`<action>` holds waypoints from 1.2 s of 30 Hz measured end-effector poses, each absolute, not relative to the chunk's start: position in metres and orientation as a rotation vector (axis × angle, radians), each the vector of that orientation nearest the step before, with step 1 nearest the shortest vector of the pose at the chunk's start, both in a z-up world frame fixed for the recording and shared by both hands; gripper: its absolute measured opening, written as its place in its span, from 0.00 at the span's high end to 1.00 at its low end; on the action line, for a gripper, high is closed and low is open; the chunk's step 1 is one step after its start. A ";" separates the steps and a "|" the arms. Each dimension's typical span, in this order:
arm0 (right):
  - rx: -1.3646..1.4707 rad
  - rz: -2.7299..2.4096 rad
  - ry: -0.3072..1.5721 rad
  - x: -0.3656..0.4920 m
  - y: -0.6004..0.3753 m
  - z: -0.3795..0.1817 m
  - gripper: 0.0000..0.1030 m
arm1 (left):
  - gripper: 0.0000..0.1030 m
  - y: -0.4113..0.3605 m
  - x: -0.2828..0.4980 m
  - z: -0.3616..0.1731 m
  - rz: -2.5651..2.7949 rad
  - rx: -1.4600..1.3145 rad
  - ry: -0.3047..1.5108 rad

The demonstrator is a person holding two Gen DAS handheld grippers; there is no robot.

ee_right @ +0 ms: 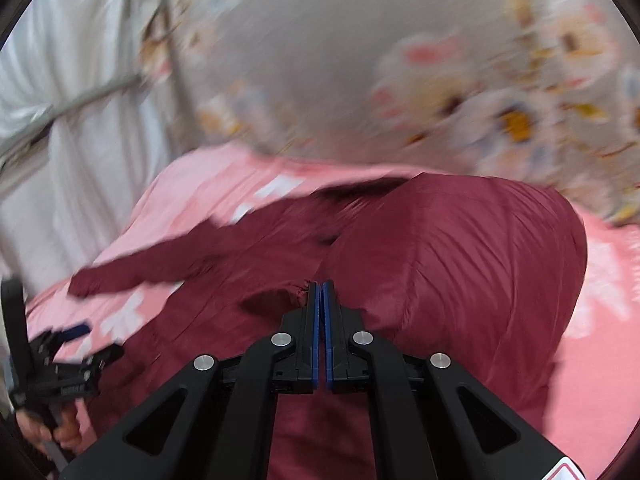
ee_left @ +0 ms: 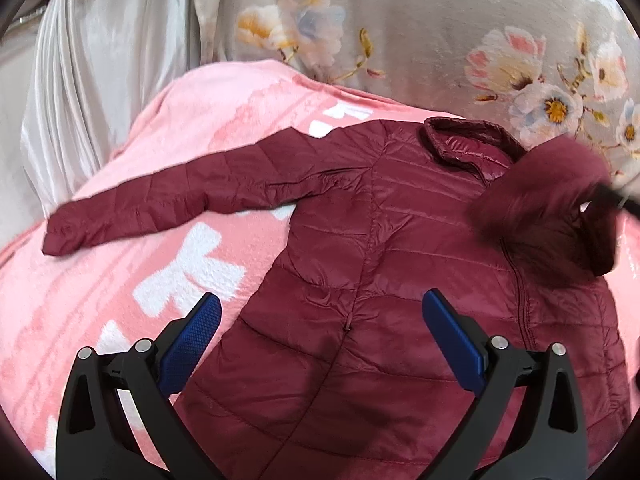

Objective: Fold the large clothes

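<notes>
bed: pink blanket (ee_left: pixel 120 280), white pattern | behind: grey floral quilt (ee_left: pixel 420 32) | left: white satin curtain (ee_left: pixel 100 60)

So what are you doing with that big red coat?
A person is folding a dark red puffer jacket spread on a pink blanket. The right tool is shut on a pinch of the jacket and holds part of it lifted over the body. The left tool hangs open above the jacket's lower half. One sleeve lies stretched out to the side, not yet folded.
</notes>
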State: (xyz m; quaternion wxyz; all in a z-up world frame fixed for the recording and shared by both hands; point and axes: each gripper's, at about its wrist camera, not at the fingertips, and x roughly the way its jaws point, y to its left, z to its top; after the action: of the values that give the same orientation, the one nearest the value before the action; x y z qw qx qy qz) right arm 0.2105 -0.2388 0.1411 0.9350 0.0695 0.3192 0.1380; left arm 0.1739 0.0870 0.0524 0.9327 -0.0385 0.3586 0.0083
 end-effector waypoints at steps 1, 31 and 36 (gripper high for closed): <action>0.135 0.310 0.679 0.213 -0.226 0.131 0.98 | 0.05 0.089 0.176 0.052 0.007 -0.093 0.740; 0.776 -0.035 0.788 0.182 -0.389 0.043 0.46 | 0.94 0.061 0.285 0.074 -0.361 -0.385 0.810; 0.964 -0.131 0.800 0.203 -0.441 0.023 0.46 | 0.94 0.049 0.283 0.079 -0.336 -0.330 0.784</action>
State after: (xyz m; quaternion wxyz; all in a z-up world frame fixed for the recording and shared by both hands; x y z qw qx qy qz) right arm 0.2033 -0.4406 0.0227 0.8080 0.4508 0.3743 -0.0614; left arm 0.2833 0.0492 0.0793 0.8973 -0.1592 0.3784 -0.1624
